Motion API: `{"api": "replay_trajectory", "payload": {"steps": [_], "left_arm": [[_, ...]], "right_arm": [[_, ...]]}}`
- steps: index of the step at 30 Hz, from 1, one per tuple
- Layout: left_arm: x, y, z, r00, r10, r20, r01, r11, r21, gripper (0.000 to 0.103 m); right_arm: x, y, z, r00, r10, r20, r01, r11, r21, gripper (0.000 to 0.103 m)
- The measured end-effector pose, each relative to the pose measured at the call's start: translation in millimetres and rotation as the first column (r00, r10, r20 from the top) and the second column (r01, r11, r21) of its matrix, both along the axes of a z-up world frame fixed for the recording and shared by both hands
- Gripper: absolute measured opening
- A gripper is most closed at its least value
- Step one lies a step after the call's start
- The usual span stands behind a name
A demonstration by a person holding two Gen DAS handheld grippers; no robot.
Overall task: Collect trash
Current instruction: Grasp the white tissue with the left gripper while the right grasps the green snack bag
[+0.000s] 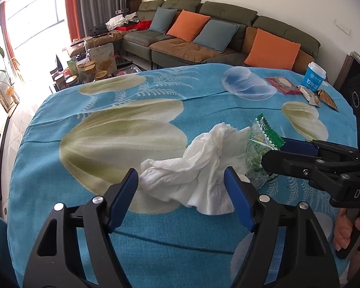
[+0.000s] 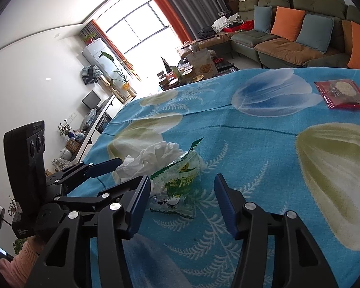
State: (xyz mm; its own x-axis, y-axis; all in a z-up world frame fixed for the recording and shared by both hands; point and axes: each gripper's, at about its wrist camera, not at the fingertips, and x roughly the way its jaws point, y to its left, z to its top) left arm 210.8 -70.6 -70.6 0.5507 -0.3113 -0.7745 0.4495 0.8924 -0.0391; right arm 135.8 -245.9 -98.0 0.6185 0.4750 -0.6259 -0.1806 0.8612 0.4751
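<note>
A crumpled white tissue (image 1: pixel 199 168) (image 2: pixel 156 156) lies on the blue flowered tablecloth (image 1: pixel 132 244). My left gripper (image 1: pixel 182 182) (image 2: pixel 132 169) is open around it, one blue pad on each side; the right pad is against its edge, the left just clear of it. Right beside the tissue sits a green and clear snack wrapper (image 1: pixel 259 141) (image 2: pixel 180 180). My right gripper (image 2: pixel 180 192) (image 1: pixel 272 150) comes in from the right, open, with the wrapper between its fingers and its left pad close to the plastic.
At the table's far right stand a blue paper cup (image 1: pixel 314 75), a red snack packet (image 1: pixel 282 85) (image 2: pixel 341 93), a white wrapper (image 1: pixel 309 96) and a brown one (image 1: pixel 327 99). A sofa (image 1: pixel 204 45) and a low table with jars (image 1: pixel 83 69) lie beyond.
</note>
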Motion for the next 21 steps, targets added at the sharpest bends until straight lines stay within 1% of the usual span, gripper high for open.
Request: {"api": "replay_trajectory", "payload": {"steps": [2,4,6,8,9,10,12,13,14,15,17,21], "left_arm": [[3,-1,-3,1.0,-0.002,-0.021,0.002,1.0,0.002,0.066],[3,-2,-3,1.0,-0.002,-0.016,0.002,1.0,0.004,0.061],[3,-1,-3,1.0,-0.003,-0.023,0.003,1.0,-0.006,0.05],[3,-2,-3,1.0,-0.008,-0.026,0.008,1.0,-0.011,0.043],[2,-3,-3,1.0,-0.012,-0.027,0.012,1.0,-0.012,0.037],[1,-4,-3,0.999,-0.018,-0.03,0.018,1.0,-0.015,0.034],[-1,-6,-1,0.999,-0.031,-0.032,0.031,0.999,-0.022,0.02],[-2,-6,-1,0.999,-0.033,-0.033,0.033,0.999,-0.026,0.017],[-3,-7,-1,0.999,-0.037,-0.036,0.036,0.999,-0.033,0.012],[-4,-6,-1,0.999,-0.037,-0.037,0.036,0.999,-0.04,0.01],[-7,-5,0,0.999,-0.031,-0.036,0.029,0.998,-0.048,0.008],[-15,3,4,0.999,-0.016,-0.03,0.014,0.997,-0.073,0.008]], "right_arm": [[0,-2,-1,1.0,-0.004,-0.005,0.004,1.0,0.004,0.049],[2,-3,-2,1.0,-0.003,-0.014,0.003,1.0,0.01,0.044],[2,-4,-3,1.0,-0.003,-0.02,0.003,1.0,0.016,0.039],[2,-4,-4,1.0,0.0,-0.024,0.0,1.0,0.018,0.034],[2,-5,-4,1.0,-0.001,-0.024,0.001,1.0,0.018,0.033],[2,-6,-4,1.0,-0.001,-0.025,0.002,1.0,0.021,0.032],[1,-7,-3,1.0,-0.005,-0.026,0.006,1.0,0.027,0.028],[0,-8,-3,1.0,-0.006,-0.024,0.007,1.0,0.031,0.027],[0,-8,-4,1.0,-0.005,-0.024,0.006,0.999,0.034,0.026],[-1,-9,-3,1.0,-0.007,-0.021,0.008,0.999,0.036,0.024],[-1,-10,-2,1.0,-0.006,-0.015,0.007,0.999,0.038,0.023],[-5,-12,0,1.0,-0.006,-0.003,0.006,0.999,0.048,0.02]]}}
